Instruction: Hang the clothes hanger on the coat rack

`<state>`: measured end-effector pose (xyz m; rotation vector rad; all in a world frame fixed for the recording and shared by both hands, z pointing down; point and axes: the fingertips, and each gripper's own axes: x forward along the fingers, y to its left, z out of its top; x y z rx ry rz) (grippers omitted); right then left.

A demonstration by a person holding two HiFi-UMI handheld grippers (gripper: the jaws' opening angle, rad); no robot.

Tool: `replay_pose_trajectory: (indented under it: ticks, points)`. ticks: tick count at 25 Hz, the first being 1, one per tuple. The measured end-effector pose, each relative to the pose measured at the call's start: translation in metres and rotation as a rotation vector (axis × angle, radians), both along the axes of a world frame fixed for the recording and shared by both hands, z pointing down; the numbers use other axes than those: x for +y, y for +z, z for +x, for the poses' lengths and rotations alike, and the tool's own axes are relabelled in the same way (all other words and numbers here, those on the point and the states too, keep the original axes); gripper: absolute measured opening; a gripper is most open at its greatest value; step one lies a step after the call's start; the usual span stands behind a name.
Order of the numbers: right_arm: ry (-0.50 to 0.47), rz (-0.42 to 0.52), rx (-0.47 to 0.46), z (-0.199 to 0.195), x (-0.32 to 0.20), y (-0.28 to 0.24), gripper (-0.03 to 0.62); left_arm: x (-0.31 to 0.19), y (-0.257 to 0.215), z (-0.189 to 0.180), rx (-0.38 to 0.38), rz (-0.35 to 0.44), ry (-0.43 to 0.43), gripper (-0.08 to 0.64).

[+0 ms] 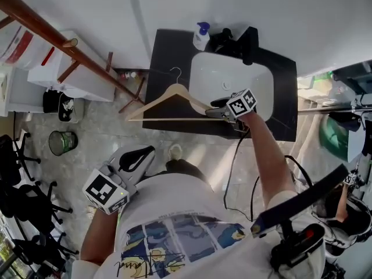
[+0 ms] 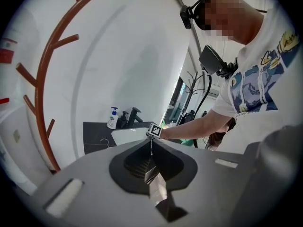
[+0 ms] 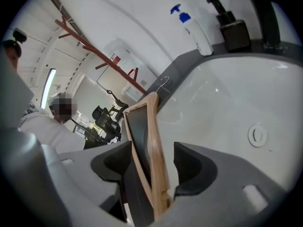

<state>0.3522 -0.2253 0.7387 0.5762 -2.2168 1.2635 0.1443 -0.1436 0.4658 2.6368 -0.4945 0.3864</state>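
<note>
right hand-held gripper [image 3: 154, 148]: my jaws are spread wide. The hanger's end sits between them, with a clear gap on the right-hand jaw. Not pinching it.
left hand-held gripper [image 2: 151, 144]: my jaws are pressed together, nothing between them. I hold it low by my left hip, well apart from the bench.
hanger [image 1: 152, 103]: wooden, with a metal hook. It lies flat on the bench, hook toward the wall. The left end is over the bench's left front corner, the right end at the sink's front rim, where my right hand-held gripper is.
bench [image 1: 164, 54]: black top against the white wall, carrying the sink and bottles.
sink [image 1: 200, 68]: white basin set into the bench. My right hand-held gripper is over its front edge.
soap bottle [image 1: 201, 37]: white with a blue pump, upright at the back of the bench, just left of the black tap.
coat rack [image 1: 40, 26]: red-brown wooden pole with short pegs, left of the bench by the wall. Nothing hangs on the part I can see.
hanger vs coat rack: well apart, not hung yet.
bin [image 1: 63, 142]: on the floor left of me, below the coat rack in the head view.
</note>
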Motion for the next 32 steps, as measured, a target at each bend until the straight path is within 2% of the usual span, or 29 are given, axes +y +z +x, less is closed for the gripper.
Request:
replay_pose_trajectory:
  ticks: [10, 11, 13, 14, 16, 21, 28, 32]
  points:
    - [-0.207, -0.234, -0.144, -0.030, 0.020, 0.024, 0.270, -0.009, 0.004, -0.005, -0.035, -0.015, -0.075, 0.012]
    - [-0.219, -0.245, -0.145, -0.031, 0.021, 0.025, 0.266, -0.010, 0.004, -0.007, -0.037, -0.014, -0.081, 0.012]
    - [-0.234, -0.251, -0.146, -0.031, 0.019, 0.025, 0.216, -0.012, 0.003, -0.009, -0.040, -0.012, -0.095, 0.012]
    - [-0.242, -0.244, -0.148, -0.032, 0.018, 0.024, 0.131, -0.013, 0.002, -0.010, -0.040, -0.010, -0.101, 0.011]
    - [-0.266, -0.214, -0.143, -0.033, 0.016, 0.022, 0.062, -0.014, 0.001, -0.012, -0.039, -0.006, -0.105, 0.011]
    - [-0.266, -0.161, -0.127, -0.033, 0.015, 0.017, 0.053, -0.015, -0.002, -0.015, -0.030, 0.006, -0.099, 0.009]
    - [-0.230, -0.022, -0.044, -0.031, 0.013, 0.016, 0.052, -0.011, -0.007, -0.024, -0.016, 0.020, -0.073, 0.009]
    - [-0.204, 0.033, -0.028, -0.028, 0.002, 0.005, 0.049, -0.002, -0.009, -0.032, -0.012, 0.028, -0.053, 0.009]
